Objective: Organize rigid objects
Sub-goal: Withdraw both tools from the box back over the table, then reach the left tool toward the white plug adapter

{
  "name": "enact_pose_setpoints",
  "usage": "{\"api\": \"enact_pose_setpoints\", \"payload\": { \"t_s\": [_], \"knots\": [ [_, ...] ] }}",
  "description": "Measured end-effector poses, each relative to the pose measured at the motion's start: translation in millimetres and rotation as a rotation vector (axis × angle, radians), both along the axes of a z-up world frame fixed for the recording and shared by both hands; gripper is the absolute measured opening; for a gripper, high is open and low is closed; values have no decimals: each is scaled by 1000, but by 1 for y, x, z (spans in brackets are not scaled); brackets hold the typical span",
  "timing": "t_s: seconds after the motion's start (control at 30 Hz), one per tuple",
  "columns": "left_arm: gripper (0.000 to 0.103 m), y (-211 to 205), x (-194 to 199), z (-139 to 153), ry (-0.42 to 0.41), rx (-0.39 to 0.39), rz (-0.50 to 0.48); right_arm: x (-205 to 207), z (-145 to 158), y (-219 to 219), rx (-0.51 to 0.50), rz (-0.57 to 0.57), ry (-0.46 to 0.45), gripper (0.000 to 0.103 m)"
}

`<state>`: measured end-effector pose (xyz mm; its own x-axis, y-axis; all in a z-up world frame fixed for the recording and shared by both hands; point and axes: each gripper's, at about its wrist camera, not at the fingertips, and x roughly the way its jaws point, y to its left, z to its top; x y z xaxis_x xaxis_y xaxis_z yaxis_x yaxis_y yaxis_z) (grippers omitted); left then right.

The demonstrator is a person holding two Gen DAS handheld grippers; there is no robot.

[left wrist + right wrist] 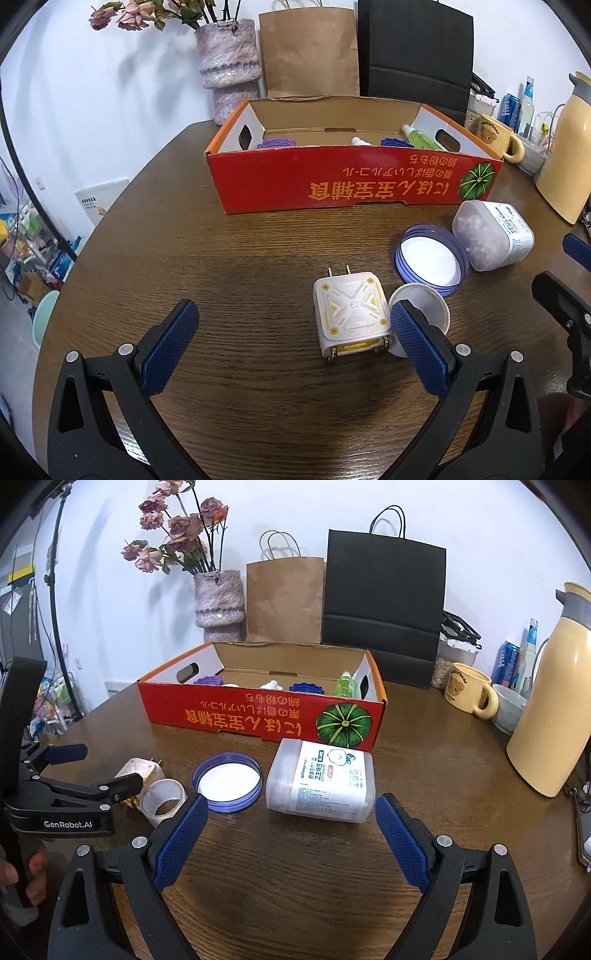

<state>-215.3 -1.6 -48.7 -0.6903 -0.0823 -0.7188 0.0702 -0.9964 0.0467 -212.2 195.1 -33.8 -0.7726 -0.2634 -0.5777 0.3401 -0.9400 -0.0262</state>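
A white-and-yellow plug adapter lies on the brown table between my open left gripper fingers, nearer the right one. A roll of clear tape sits just right of it. A purple lid and a clear cotton-swab box lie further right. In the right wrist view my open right gripper sits just short of the swab box, with the lid and tape to the left. The red cardboard box behind holds several small items.
A vase of dried flowers, a brown paper bag and a black bag stand behind the box. A yellow mug, a white bowl and a yellow thermos jug stand at the right.
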Motion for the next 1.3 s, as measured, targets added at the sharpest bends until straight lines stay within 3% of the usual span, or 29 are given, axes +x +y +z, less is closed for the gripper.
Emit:
{"api": "enact_pose_setpoints", "payload": {
  "t_s": [0.33,0.57,0.73,0.93,1.1,1.17,1.3],
  "knots": [
    [103,-8,-2,0,-1,9,44,0,-1,-1,1,5,-4,95],
    [103,-4,-10,-1,-4,26,21,-2,-4,-1,0,7,-15,95],
    [93,-12,-15,-3,-23,73,40,-3,-5,-1,1,7,-20,95],
    [92,-26,-15,-5,-33,137,73,-3,-7,-2,4,6,-25,95],
    [92,-24,-20,-12,-69,92,84,-3,-7,-2,5,6,-27,95],
    [82,-24,-23,-17,-95,92,77,-3,-8,-1,4,7,-28,95],
    [35,-23,-21,-18,-93,96,65,-5,-10,-2,11,5,-35,95]
  ]
}}
